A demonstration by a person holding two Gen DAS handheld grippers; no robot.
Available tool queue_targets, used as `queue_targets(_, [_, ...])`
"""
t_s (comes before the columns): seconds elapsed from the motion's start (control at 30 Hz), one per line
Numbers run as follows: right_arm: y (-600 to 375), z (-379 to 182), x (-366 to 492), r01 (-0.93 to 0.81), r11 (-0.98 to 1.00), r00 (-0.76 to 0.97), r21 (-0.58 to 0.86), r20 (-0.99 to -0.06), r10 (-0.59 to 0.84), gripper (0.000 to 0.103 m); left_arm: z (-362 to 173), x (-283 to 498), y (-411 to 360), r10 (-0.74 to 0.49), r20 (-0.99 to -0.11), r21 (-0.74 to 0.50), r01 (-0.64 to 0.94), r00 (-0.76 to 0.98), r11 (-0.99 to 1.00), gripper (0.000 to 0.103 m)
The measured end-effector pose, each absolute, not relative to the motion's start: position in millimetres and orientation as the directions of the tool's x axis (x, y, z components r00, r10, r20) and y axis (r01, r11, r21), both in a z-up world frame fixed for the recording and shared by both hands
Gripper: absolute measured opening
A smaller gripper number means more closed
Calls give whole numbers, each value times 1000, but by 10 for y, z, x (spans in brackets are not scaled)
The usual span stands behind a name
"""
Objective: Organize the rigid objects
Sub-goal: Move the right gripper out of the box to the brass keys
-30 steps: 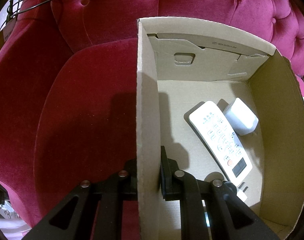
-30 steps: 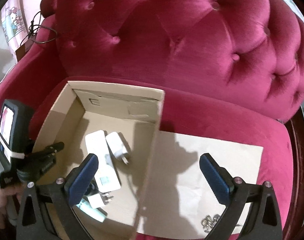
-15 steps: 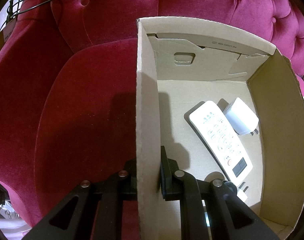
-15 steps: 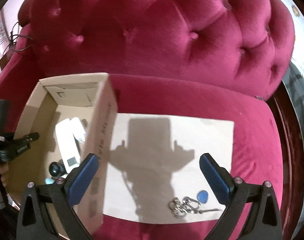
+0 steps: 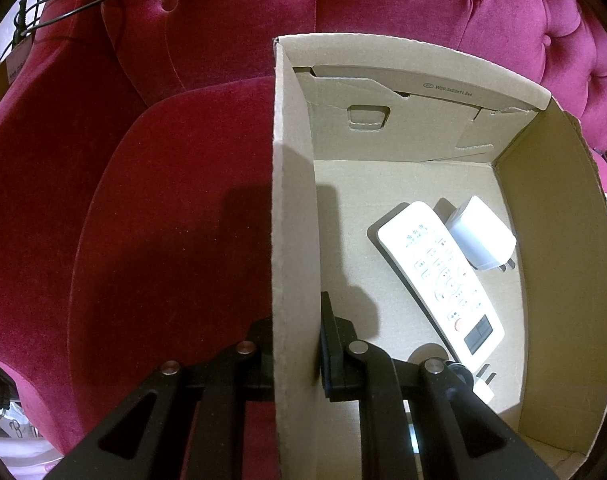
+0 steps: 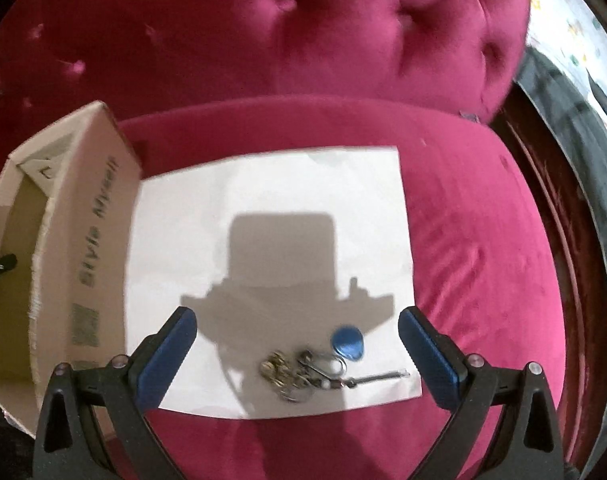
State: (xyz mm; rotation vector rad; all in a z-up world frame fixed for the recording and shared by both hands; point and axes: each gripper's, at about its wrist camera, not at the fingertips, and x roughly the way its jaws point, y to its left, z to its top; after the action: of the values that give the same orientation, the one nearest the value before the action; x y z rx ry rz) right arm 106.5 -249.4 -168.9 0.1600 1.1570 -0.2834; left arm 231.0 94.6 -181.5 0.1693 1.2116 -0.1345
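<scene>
While your left gripper [image 5: 299,356] clamps the box [image 5: 291,208] wall, lower the wide-open right gripper [image 6: 297,342] squarely over the keyring [image 6: 303,370] just below its fingertips.

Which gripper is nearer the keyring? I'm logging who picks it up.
Right. The right gripper hangs open directly over the keyring on the white sheet; the left gripper is clamped on the cardboard box's wall, off to the side.

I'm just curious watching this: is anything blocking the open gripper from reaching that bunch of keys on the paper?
Nothing visible. The right gripper hangs open above the keys, which lie alone on the white paper; the cardboard box stands off to one side.
</scene>
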Motion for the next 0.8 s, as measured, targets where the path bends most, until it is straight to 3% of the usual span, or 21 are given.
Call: queue_targets(0.8, [-2610,-2516,832,307,952,235,2,-969,-74,103,-1819,2311,940,-10,-938,60,192,346,979,14])
